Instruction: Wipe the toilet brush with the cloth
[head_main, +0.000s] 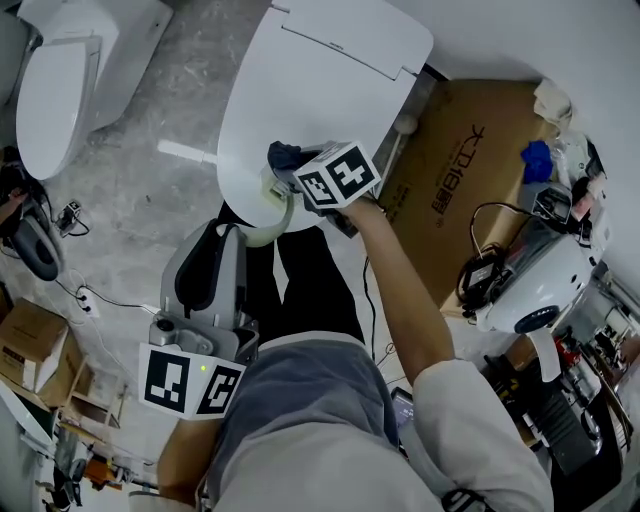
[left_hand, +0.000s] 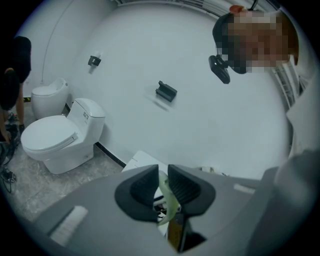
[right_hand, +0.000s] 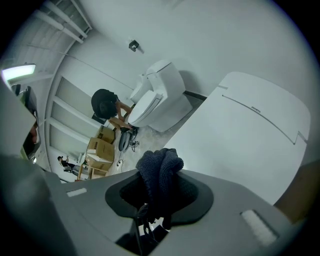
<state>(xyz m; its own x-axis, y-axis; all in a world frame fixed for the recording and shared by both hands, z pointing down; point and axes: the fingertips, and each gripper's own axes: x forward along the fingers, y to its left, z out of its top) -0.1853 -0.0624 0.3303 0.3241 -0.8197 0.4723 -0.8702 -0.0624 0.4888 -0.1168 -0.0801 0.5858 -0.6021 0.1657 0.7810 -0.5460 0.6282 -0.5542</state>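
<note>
Two grippers, and both are holding something. My left gripper (head_main: 240, 232) comes in from 7 o'clock in the head view, its jaws drawn narrow on a thin pale-green part of the toilet brush (head_main: 272, 215). In the left gripper view that green strip (left_hand: 170, 200) sits pinched between the two dark pads (left_hand: 137, 187), tilted a little.

My right gripper (head_main: 300, 172) sits near the centre of the head view, reaching in from 5 o'clock on the person's bare forearm (head_main: 405, 290). Its jaws are clamped on the dark blue cloth (head_main: 283, 155), which bunches out past the tips in the right gripper view (right_hand: 160, 170).

The cloth lies just at 12 o'clock of the brush. I cannot tell whether they touch. Both hang over the near edge of a closed white toilet lid (head_main: 330, 80). A second toilet (head_main: 60, 80) stands at 10 o'clock and a cardboard box (head_main: 470, 160) at 2 o'clock.
</note>
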